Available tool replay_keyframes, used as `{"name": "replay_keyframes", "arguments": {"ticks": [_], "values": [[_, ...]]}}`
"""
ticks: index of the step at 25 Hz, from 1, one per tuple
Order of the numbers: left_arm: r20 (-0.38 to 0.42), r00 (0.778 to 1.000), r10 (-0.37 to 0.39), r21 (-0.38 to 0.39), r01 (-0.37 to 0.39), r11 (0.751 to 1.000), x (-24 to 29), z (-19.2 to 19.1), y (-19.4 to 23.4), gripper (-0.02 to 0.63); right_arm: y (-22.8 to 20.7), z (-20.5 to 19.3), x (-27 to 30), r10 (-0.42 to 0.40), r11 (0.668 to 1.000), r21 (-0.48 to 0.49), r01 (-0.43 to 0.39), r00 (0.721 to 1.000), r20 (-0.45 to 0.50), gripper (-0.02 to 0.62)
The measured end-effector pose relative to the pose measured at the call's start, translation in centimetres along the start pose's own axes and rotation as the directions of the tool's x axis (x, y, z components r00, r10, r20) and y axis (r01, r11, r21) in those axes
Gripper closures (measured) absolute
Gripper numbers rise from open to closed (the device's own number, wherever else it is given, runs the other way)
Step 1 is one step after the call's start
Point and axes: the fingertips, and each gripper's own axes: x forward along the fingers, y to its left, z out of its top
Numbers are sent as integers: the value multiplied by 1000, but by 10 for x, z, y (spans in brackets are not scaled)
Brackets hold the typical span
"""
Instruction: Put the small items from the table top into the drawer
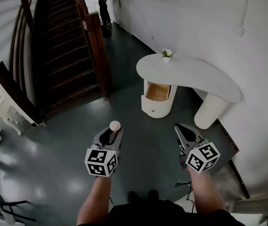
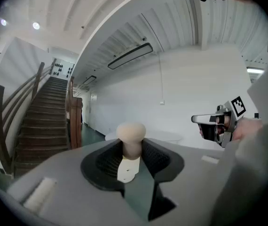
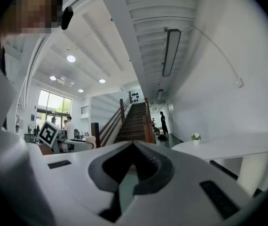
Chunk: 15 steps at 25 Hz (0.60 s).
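My left gripper (image 1: 110, 132) is shut on a small beige knob with a round head (image 1: 114, 125). In the left gripper view the knob (image 2: 131, 133) stands upright between the black pads (image 2: 106, 160), its head above them. My right gripper (image 1: 183, 131) is held level beside it, jaws shut and empty (image 3: 134, 147). Both grippers hang over the dark floor, short of the white curved table (image 1: 190, 74). Under the tabletop a wooden drawer (image 1: 158, 92) stands pulled out and looks empty. A small potted plant (image 1: 167, 54) sits at the table's far edge.
A dark wooden staircase (image 1: 59, 41) rises at the left with its newel post (image 1: 98, 55) near the table. A person (image 1: 103, 6) stands far down the corridor. The table's round white leg (image 1: 210, 111) and the white wall (image 1: 209, 18) close the right side.
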Motion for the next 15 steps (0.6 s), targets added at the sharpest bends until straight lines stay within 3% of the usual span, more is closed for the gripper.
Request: {"name": "replay_keyframes", "arguments": {"ticks": [15], "values": [[-37, 999, -18, 17, 19, 1000, 5, -9, -5, 472, -7, -11, 4, 0, 1000, 27, 1, 1000, -17, 586]]}}
